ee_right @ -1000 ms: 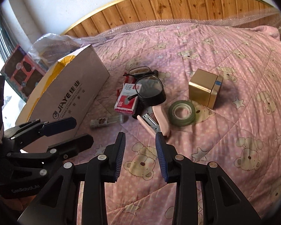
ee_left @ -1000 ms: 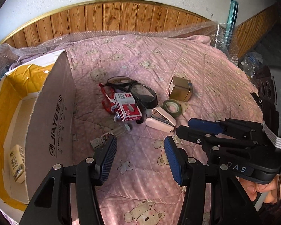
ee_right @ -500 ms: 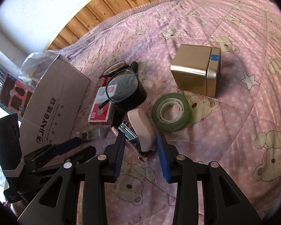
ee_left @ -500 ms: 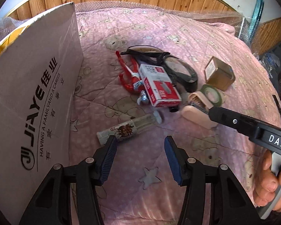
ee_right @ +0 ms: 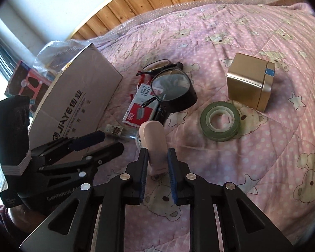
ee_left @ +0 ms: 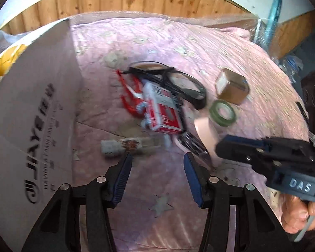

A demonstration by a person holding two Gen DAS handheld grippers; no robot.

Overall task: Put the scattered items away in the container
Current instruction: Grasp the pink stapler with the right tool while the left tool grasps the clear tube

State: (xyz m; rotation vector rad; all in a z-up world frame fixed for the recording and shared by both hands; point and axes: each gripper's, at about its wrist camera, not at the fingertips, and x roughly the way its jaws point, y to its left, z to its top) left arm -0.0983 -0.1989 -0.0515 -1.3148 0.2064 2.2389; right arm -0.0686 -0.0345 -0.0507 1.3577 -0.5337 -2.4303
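Left wrist view: left tongs (ee_left: 156, 161) spread above the pink bedspread (ee_left: 199, 48), just short of a small tube (ee_left: 132, 145), cardboard box (ee_left: 31, 113) at left; right wrist view: right tongs (ee_right: 157, 157) pinching the pink stapler (ee_right: 154, 140) beside the tape roll (ee_right: 220, 120).

A pink quilt (ee_right: 252, 147) dotted white carries printed teddy bears and stars. On it lie a pale pink stapler (ee_right: 154, 145), a dull green tape roll (ee_right: 220, 120) with a white core, a gold box (ee_right: 248, 82) with a blue tab, black-framed glasses (ee_right: 170, 88) and a red-and-white staple box (ee_right: 139, 110). The cardboard box (ee_right: 77, 100) is grey-brown with dark lettering. Red pliers (ee_left: 130, 96) show. The black tongs (ee_right: 157, 157) have blue pads (ee_right: 171, 168).
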